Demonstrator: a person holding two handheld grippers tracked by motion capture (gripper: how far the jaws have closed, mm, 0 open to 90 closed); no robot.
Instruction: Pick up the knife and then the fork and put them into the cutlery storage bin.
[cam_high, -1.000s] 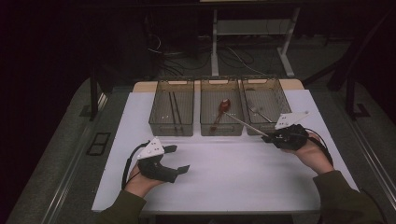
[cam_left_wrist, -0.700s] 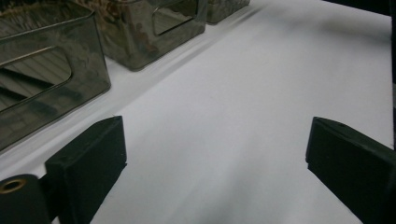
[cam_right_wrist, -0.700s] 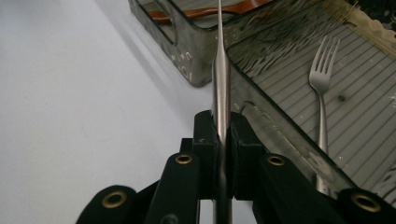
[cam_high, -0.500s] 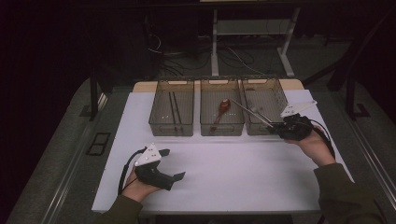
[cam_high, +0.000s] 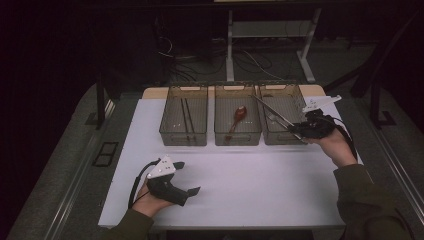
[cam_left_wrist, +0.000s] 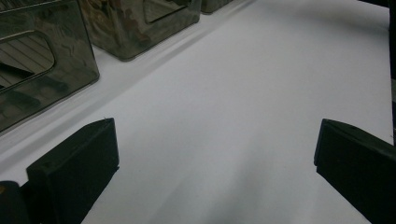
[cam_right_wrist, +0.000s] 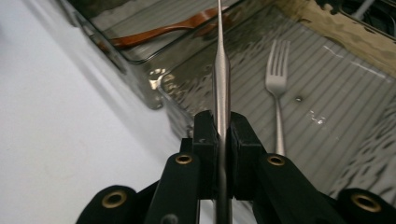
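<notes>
My right gripper is shut on the handle of a slim metal utensil. The utensil slants up and left over the right clear bin, and its far end is cut off in the right gripper view. A metal fork lies on that bin's floor. My left gripper rests low over the white table at the front left. Its jaws have just been opening and stand wide apart with nothing between them.
Three clear bins stand in a row at the table's far side. The middle bin holds a brown wooden spoon. The left bin holds thin dark sticks. A desk frame and cables sit beyond the table.
The right hand carried the utensil away from me and rightward, from over the middle bin to over the right bin. The left gripper's jaws spread wider and the hand barely shifted.
</notes>
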